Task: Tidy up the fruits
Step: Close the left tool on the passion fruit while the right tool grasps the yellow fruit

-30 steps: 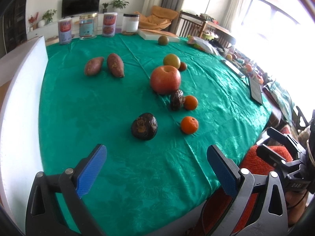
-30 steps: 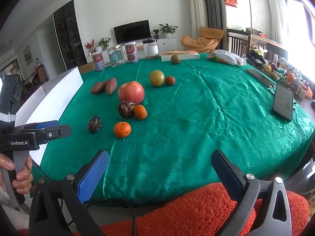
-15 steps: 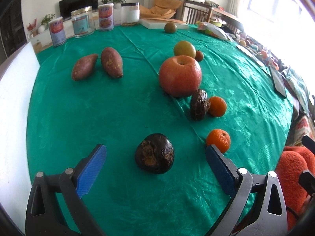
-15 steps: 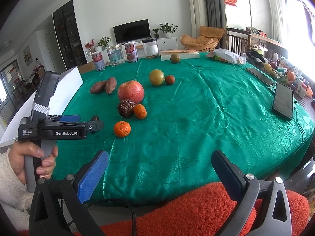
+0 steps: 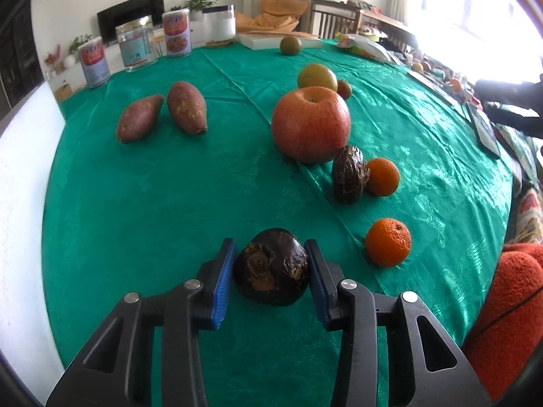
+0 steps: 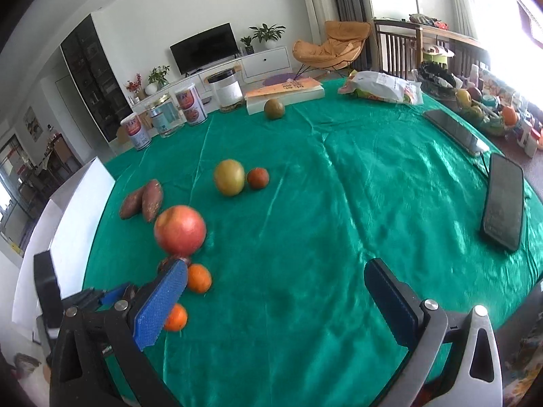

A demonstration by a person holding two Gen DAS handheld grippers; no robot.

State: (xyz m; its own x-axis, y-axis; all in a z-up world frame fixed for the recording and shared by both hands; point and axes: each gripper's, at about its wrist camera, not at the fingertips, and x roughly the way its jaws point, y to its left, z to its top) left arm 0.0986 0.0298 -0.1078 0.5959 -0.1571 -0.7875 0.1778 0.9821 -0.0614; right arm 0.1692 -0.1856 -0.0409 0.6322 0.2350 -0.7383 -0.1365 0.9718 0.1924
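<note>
On the green tablecloth (image 5: 169, 210) my left gripper (image 5: 271, 247) has its jaws closing on a dark wrinkled fruit (image 5: 271, 268), and both blue pads press its sides. Beyond it lie a tangerine (image 5: 388, 242), a second dark fruit (image 5: 348, 174) touching another tangerine (image 5: 381, 176), a big red apple (image 5: 310, 123), a yellow-green fruit (image 5: 317, 76) and two sweet potatoes (image 5: 186, 107). My right gripper (image 6: 275, 268) hangs open over bare cloth, to the right of the apple (image 6: 180, 232), with nothing between its fingers.
Several tins and jars (image 5: 176, 34) and a flat box (image 6: 285, 91) stand at the far edge, with a lone green fruit (image 6: 274, 109) near them. A white board (image 6: 74, 210) lines the left side. Two phones (image 6: 502, 203) and a fruit basket (image 6: 475, 108) are at the right.
The left gripper came down around the dark fruit and shut on it. The right gripper moved forward from the table's near edge to over the cloth.
</note>
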